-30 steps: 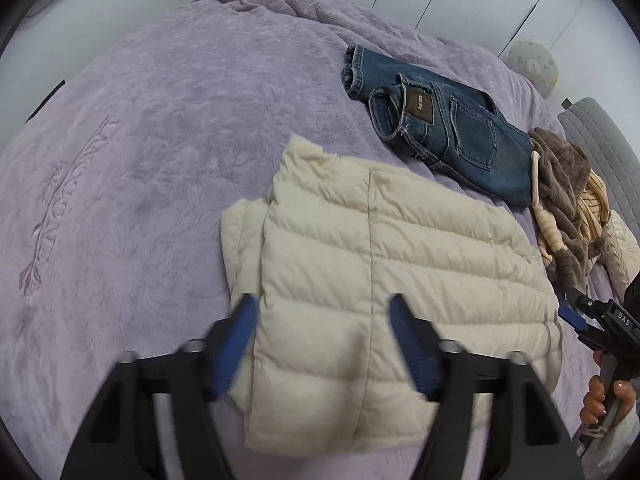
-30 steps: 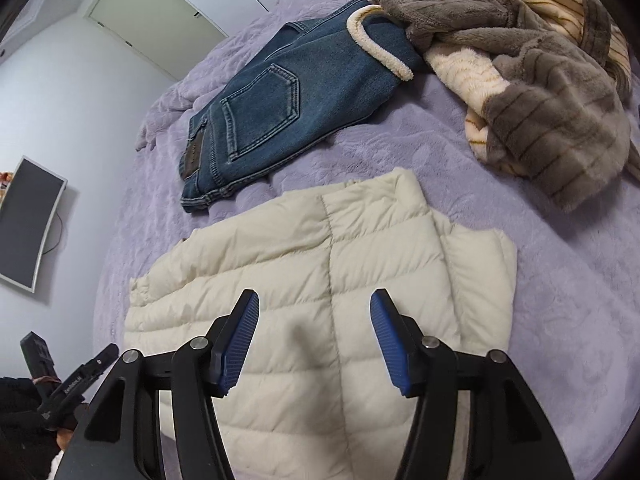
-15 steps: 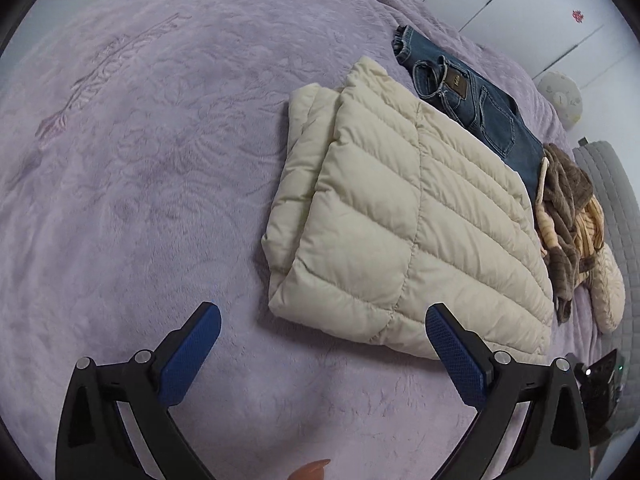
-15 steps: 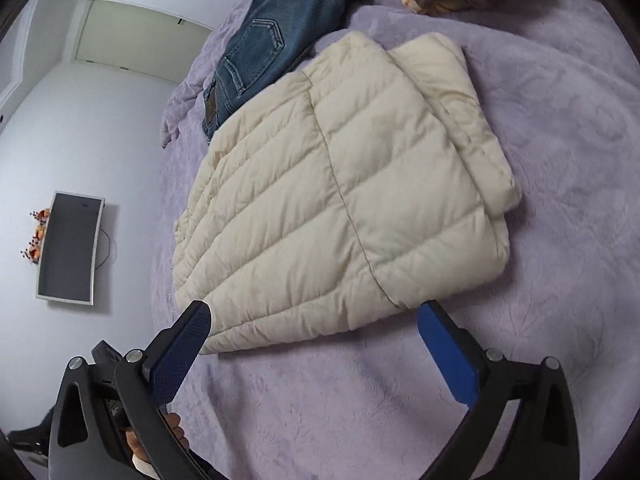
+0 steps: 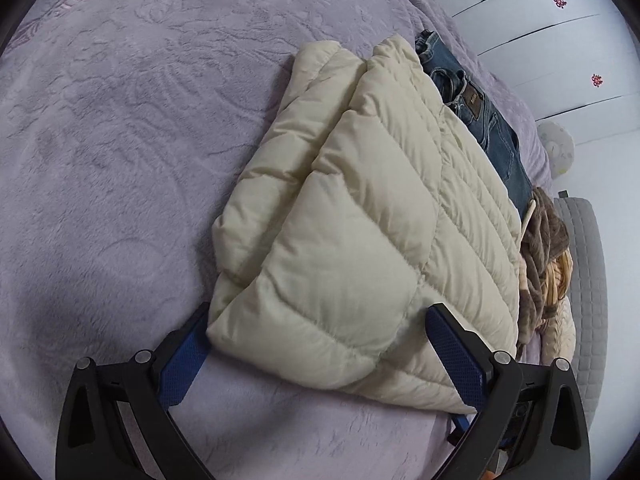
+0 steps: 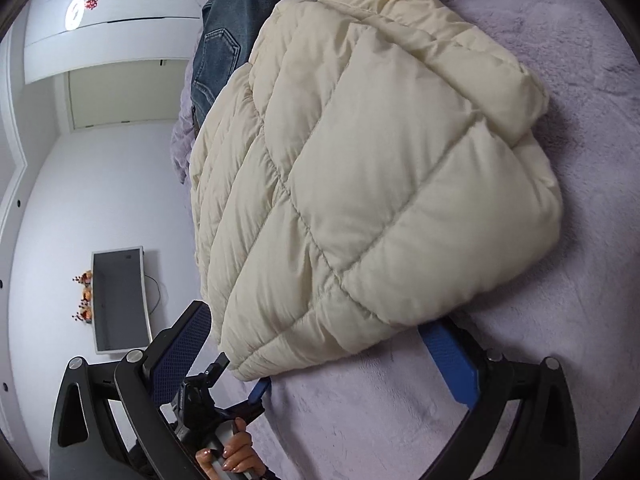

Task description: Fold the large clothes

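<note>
A cream quilted puffer jacket (image 5: 360, 216) lies folded on the purple bedspread (image 5: 120, 140). My left gripper (image 5: 320, 344) is open wide, its blue pads either side of the jacket's near folded corner, one pad tucked under the edge. The jacket fills the right wrist view (image 6: 380, 168). My right gripper (image 6: 320, 336) is open wide around the jacket's near edge, its right pad low on the bedspread beneath the hem. The left gripper (image 6: 256, 392) and the hand holding it show at the bottom of the right wrist view.
Blue jeans (image 5: 480, 120) lie beyond the jacket, also in the right wrist view (image 6: 220, 40). A brown fleece and striped clothes pile (image 5: 544, 256) sits at the right. A grey headboard (image 5: 584, 280), white wardrobe doors (image 5: 540, 32) and a wall monitor (image 6: 118, 300) surround the bed.
Both grippers opened wide, dropped low and closed in on the jacket's near edge; the jacket now sits between the pads of each.
</note>
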Demonstrator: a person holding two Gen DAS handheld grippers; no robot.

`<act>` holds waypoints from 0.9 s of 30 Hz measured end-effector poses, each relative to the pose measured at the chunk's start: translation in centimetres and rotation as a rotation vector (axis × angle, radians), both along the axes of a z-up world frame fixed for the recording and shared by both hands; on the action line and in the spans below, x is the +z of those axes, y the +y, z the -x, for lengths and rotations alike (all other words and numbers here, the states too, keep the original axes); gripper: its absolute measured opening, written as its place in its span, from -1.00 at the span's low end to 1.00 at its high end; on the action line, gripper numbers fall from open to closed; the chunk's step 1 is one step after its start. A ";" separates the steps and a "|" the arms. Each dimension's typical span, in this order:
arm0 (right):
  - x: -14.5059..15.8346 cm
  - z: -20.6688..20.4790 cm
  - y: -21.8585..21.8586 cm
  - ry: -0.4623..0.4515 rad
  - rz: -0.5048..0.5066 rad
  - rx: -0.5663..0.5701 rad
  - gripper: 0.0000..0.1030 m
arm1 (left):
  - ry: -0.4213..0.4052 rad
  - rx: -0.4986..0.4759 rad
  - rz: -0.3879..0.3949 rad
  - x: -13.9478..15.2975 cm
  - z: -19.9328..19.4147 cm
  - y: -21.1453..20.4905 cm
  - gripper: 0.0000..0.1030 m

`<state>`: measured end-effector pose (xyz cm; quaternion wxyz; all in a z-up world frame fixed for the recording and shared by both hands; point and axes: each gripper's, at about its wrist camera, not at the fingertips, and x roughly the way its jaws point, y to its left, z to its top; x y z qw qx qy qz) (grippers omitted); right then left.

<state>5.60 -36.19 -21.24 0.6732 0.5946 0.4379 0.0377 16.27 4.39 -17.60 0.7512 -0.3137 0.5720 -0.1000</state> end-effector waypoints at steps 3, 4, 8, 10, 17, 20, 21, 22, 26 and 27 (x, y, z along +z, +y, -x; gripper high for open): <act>-0.7 -1.0 -0.1 0.011 -0.011 -0.028 0.98 | -0.010 0.028 -0.003 0.1 -1.8 -0.3 0.99; -0.9 -1.3 -0.3 0.012 -0.018 -0.040 0.96 | -0.009 0.042 -0.004 0.0 -2.2 -0.4 0.99; -1.3 -2.3 -0.8 0.008 -0.068 -0.098 0.93 | 0.006 0.094 -0.012 -0.3 -3.5 -0.2 0.86; -1.6 -2.8 -0.9 0.019 -0.096 -0.117 0.54 | 0.013 0.104 -0.023 -0.4 -3.8 -0.1 0.57; -2.3 -2.8 -0.8 0.003 -0.170 -0.143 -0.36 | -0.067 0.002 -0.053 1.9 -4.1 -1.6 -0.40; -2.3 -2.4 -0.8 -0.028 -0.207 -0.158 -0.46 | -0.083 -0.002 -0.021 2.9 -3.6 -1.2 -0.40; -2.2 -2.2 -0.8 -0.038 -0.215 -0.157 -0.47 | -0.086 -0.004 -0.012 3.3 -3.3 -0.9 -0.40; -2.1 -1.9 -0.6 -0.046 -0.217 -0.154 -0.48 | -0.088 -0.009 -0.005 3.6 -2.8 -0.5 -0.40; -1.4 -0.5 -0.2 -0.059 -0.227 -0.147 -0.48 | -0.085 -0.044 -0.008 4.7 -0.6 0.3 -0.40; -1.2 -0.3 -0.3 -0.056 -0.228 -0.147 -0.48 | -0.082 -0.055 -0.013 5.0 0.2 0.6 -0.40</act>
